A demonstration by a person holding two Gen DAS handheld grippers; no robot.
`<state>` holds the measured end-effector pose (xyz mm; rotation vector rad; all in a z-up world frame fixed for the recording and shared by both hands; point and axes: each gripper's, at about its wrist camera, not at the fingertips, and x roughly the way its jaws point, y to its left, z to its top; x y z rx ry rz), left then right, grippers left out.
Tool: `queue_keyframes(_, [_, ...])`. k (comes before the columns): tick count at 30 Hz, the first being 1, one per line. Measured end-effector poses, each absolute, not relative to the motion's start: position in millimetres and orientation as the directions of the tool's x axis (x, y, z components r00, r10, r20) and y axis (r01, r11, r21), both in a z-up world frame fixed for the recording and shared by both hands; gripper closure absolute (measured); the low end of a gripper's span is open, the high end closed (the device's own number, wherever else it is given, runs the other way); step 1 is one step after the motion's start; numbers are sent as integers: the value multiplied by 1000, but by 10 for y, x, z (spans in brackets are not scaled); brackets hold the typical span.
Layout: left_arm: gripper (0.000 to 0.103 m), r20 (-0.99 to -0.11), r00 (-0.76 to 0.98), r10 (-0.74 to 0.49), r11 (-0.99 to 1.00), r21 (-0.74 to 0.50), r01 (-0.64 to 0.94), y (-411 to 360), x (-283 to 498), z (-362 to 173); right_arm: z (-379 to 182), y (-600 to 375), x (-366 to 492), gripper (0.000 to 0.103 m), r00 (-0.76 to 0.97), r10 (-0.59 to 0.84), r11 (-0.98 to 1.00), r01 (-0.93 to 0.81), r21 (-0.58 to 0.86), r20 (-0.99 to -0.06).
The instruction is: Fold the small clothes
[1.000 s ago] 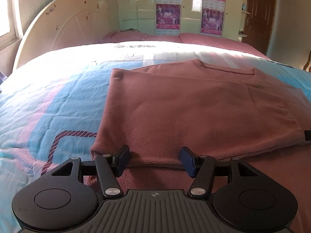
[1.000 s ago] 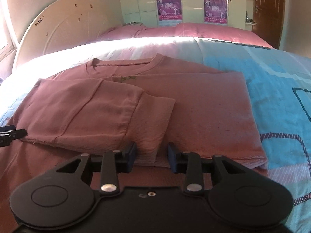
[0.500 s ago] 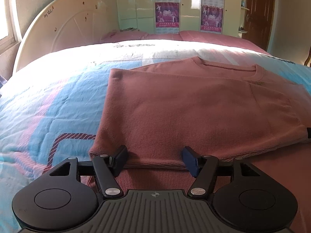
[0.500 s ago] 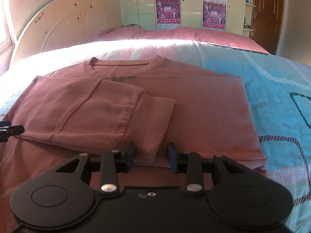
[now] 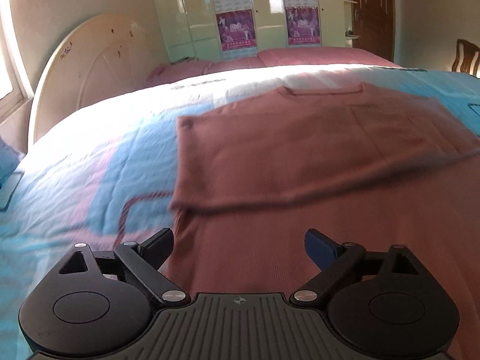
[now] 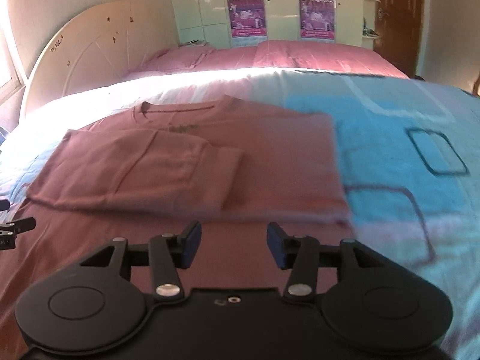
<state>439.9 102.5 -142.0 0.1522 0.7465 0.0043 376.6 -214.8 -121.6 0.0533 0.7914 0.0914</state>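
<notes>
A dusty-pink long-sleeve sweater (image 5: pixel 300 150) lies flat on the bed, both sleeves folded in over the chest; in the right wrist view (image 6: pixel 186 162) the collar is at the far end and a sleeve cuff lies across the middle. My left gripper (image 5: pixel 239 247) is open and empty above the sweater's near left part, short of the folded edge. My right gripper (image 6: pixel 234 240) is open and empty above the near hem area. The left gripper's tip shows at the left edge of the right wrist view (image 6: pixel 15 229).
The bed has a blue, pink and white patterned quilt (image 6: pixel 420 156). Pink pillows (image 6: pixel 270 57) and a cream headboard (image 5: pixel 90 72) are at the far end. A wardrobe with posters (image 6: pixel 282 12) and a brown door (image 6: pixel 396 18) stand behind.
Both grippers have let go of the folded sweater edge, opened wider and pulled back and up from it. The sweater has stayed flat.
</notes>
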Motion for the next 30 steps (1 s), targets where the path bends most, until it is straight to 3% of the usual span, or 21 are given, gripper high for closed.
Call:
queue_keyframes(4, [13, -692, 721, 21, 998, 61, 30, 1302, 3941, -1426, -1172, -2465, 3287, 37, 710, 76, 993, 12, 120, -700])
queue_keyframes(5, [19, -699, 715, 7, 999, 36, 26, 1380, 3825, -1449, -1173, -2532, 3179, 37, 711, 70, 992, 25, 125, -700])
queue_keyframes(6, [32, -713, 702, 1, 1000, 18, 17, 1455, 3714, -1479, -1182, -2601, 3070, 37, 710, 61, 991, 41, 128, -701])
queue_keyframes(7, [35, -727, 687, -3, 1000, -1, 3, 1521, 3627, -1513, -1205, -2686, 2939, 36, 708, 53, 988, 66, 140, -704])
queue_keyframes(12, [35, -744, 655, -131, 980, -196, -27, 1806, 3237, -1624, -1385, -3069, 2471, 36, 681, 109, 939, 168, 299, -724])
queue_keyframes(18, [36, -712, 644, -280, 930, -367, -1, 1912, 2925, -1722, -1639, -3330, 2033, 37, 678, 169, 857, 258, 447, -716])
queue_keyframes(21, [47, -701, 636, -323, 909, -417, 1, 1936, 2813, -1779, -1683, -3347, 1873, 44, 686, 246, 822, 227, 522, -685])
queue_keyframes(23, [48, -684, 639, -351, 886, -464, -10, 1970, 2754, -1815, -1728, -3337, 1785, 50, 677, 307, 794, 206, 572, -669])
queue_keyframes(30, [51, -580, 616, -533, 729, -685, -13, 2082, 2564, -2021, -1834, -3309, 1549, 54, 675, 435, 706, 155, 691, -596])
